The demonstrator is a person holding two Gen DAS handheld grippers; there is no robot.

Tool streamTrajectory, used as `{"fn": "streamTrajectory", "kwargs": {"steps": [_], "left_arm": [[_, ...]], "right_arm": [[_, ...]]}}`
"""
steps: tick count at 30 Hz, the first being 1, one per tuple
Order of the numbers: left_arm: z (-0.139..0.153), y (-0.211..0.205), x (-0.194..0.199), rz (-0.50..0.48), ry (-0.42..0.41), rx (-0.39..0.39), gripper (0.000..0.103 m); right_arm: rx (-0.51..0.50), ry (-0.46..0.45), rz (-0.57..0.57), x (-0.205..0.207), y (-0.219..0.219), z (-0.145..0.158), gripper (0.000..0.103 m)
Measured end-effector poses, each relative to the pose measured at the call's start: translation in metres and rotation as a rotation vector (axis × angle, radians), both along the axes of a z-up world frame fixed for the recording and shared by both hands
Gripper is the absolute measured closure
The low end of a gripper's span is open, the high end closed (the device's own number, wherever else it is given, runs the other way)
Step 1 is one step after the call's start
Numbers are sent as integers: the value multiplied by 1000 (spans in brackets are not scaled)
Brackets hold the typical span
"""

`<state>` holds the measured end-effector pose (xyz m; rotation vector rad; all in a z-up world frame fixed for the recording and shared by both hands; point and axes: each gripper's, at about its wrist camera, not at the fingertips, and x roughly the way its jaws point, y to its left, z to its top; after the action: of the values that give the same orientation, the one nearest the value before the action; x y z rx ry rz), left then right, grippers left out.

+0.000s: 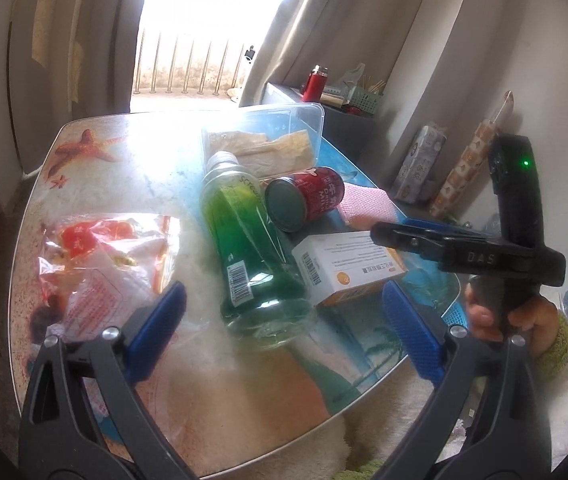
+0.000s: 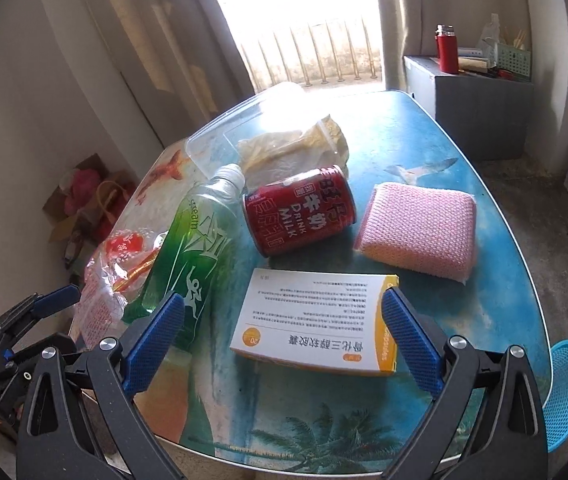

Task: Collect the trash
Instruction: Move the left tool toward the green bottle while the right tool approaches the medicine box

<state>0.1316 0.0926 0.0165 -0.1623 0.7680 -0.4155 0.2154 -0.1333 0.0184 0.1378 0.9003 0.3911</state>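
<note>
Left wrist: left gripper [image 1: 284,336] wide open, empty, straddling the base of the green bottle [image 1: 249,248]; bottle's long axis toward 12 o'clock.

Right wrist: right gripper [image 2: 284,344] wide open, empty, around the box [image 2: 316,322]; box lying 9-to-3, nearer this hand.

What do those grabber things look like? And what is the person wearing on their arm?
Each grabber has black frame arms with silver bolts and blue bumpy pads. The left gripper looks the same as the right gripper. The right one has "DAS" stamped on its black body and a small green light. The sleeve is fluffy, green and cream.
</note>
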Motion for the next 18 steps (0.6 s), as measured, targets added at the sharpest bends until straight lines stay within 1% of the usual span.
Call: {"fn": "streamTrajectory", "kwargs": {"steps": [3,6,8,10,13,15,18], "left_arm": [[-4,-4,-1,-12,14,-11,9],[-10,-6,-3,-16,35,-14,9],[-14,-7,-4,-26,52,-16,9],[-16,-9,-5,-46,64,-15,17],[-21,-13,-3,-66,89,-7,24],[-23,-13,0,-74,102,-14,26],[-23,-13,3,-85,108,-12,29]], "right_arm": [[12,35,60,25,4,-11,16],[12,102,74,43,1,-28,16],[22,141,71,44,-5,-37,16],[59,179,70,38,-13,-41,16],[66,218,56,20,-22,-46,16],[63,220,48,4,-26,-44,16],[40,188,48,-13,-25,-34,16]]}}
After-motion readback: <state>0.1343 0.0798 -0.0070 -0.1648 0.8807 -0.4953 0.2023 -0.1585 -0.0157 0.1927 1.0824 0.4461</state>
